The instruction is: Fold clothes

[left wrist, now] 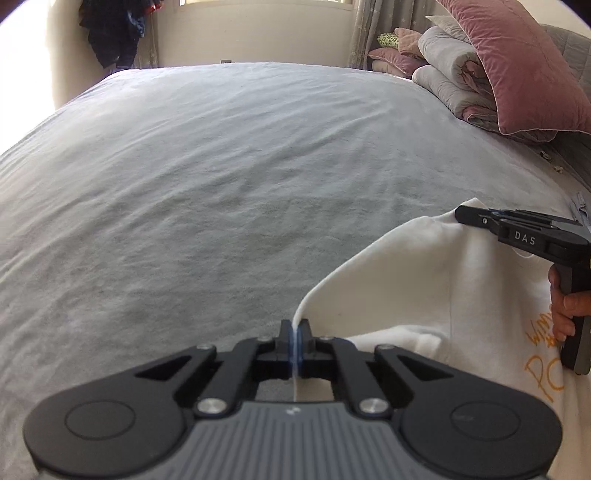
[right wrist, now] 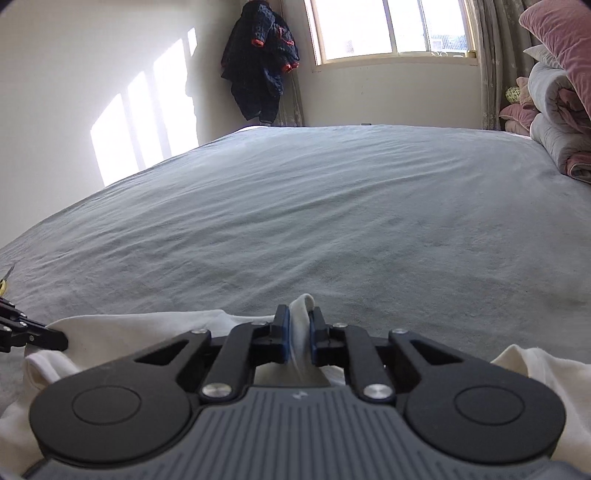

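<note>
White garment [left wrist: 424, 266] lay on near right of bed [left wrist: 221, 184]. Left hand-held gripper [left wrist: 295, 334] pinched its thin edge; right hand-held gripper [right wrist: 299, 325] clamped bunched fold.

You are facing a wide bed [right wrist: 332, 221] under a wrinkled grey cover. Beyond its far edge a cream wall holds a bright window [right wrist: 388, 29], with a patterned curtain [right wrist: 491, 62] beside it. A dark jacket [right wrist: 258, 62] hangs in the corner left of the window. Sunlight patches [right wrist: 144, 122] fall on the wall left of the bed. Pink pillows [left wrist: 517, 62] and rolled quilts [left wrist: 450, 77] pile on the bed's right.
</note>
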Action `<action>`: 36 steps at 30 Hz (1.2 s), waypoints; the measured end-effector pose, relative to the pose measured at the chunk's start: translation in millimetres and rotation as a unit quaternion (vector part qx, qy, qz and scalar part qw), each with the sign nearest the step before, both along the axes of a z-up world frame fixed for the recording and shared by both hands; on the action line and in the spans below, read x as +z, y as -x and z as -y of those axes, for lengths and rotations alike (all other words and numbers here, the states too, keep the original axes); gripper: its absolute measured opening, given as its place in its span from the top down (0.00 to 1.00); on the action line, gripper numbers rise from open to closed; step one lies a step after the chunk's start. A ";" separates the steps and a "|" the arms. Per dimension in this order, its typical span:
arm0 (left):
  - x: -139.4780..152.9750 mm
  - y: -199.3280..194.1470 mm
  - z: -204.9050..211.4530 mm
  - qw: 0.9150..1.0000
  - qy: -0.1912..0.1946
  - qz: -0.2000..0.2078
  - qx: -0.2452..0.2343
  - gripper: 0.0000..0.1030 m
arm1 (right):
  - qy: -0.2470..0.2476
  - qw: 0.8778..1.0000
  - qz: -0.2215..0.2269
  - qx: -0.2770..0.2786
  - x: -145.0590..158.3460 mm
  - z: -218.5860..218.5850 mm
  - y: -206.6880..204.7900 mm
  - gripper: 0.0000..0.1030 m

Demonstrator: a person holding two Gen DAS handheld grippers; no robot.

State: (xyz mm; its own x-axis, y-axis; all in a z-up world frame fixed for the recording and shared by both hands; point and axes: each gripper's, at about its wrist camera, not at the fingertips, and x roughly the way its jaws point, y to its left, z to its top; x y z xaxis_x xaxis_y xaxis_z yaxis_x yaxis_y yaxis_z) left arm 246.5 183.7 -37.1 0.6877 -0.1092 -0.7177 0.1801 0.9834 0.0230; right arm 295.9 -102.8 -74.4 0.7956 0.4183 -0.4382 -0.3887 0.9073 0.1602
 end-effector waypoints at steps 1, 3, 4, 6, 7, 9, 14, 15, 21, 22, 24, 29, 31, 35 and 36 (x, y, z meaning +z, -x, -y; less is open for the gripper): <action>3.1 -4.9 3.1 1.000 -0.013 0.005 -0.004 0.98 | -0.006 1.000 0.022 -0.009 2.6 1.2 2.4 0.88; 3.8 -17.4 8.3 0.999 -0.034 0.001 -0.008 0.98 | 0.009 0.999 0.039 -0.017 0.4 -4.4 -1.3 0.88; -1.2 -24.3 10.0 0.999 -0.044 -0.008 -0.008 0.98 | 0.022 0.999 0.031 -0.018 -4.6 -8.5 -6.4 0.88; -13.8 -37.9 12.8 0.998 -0.060 -0.027 -0.007 0.97 | 0.048 0.999 0.013 -0.019 -14.4 -16.7 -16.8 0.88; -21.7 -43.1 12.9 0.997 -0.060 -0.041 -0.002 0.97 | 0.057 0.998 -0.005 -0.019 -19.0 -19.6 -22.4 0.88; -32.0 -44.6 11.5 0.998 -0.056 -0.041 0.008 0.93 | 0.061 0.998 -0.027 -0.022 -23.9 -18.8 -29.1 0.86; -24.1 -32.2 -3.9 0.998 -0.010 -0.033 0.055 0.73 | 0.059 0.997 -0.045 -0.034 -22.6 -13.4 -27.6 0.67; -19.9 -27.2 -8.7 0.997 0.005 -0.033 0.066 0.68 | 0.060 0.996 -0.045 -0.038 -20.9 -12.8 -25.4 0.55; -0.8 9.4 -37.1 0.984 0.121 -0.041 0.123 0.64 | 0.058 0.996 -0.047 -0.047 -2.6 -10.2 0.6 0.50; 0.7 15.6 -39.5 0.982 0.132 -0.044 0.131 0.63 | 0.055 0.996 -0.049 -0.046 0.6 -10.2 5.2 0.50; 1.6 27.4 -41.4 0.978 0.145 -0.052 0.143 0.62 | 0.053 0.996 -0.053 -0.044 6.4 -11.4 15.5 0.49; -3.5 58.7 -44.3 0.968 0.171 -0.080 0.164 0.57 | 0.043 0.996 -0.070 -0.042 18.4 -10.6 44.9 0.45; -6.4 72.0 -45.4 0.965 0.178 -0.090 0.170 0.55 | 0.033 0.995 -0.079 -0.041 22.4 -8.5 56.4 0.44; -11.7 99.2 -47.6 0.959 0.190 -0.107 0.181 0.53 | 0.023 0.995 -0.089 -0.038 28.8 -5.7 80.4 0.42; -12.6 105.6 -48.2 0.958 0.192 -0.108 0.182 0.53 | 0.022 0.995 -0.091 -0.038 30.4 -5.3 86.5 0.42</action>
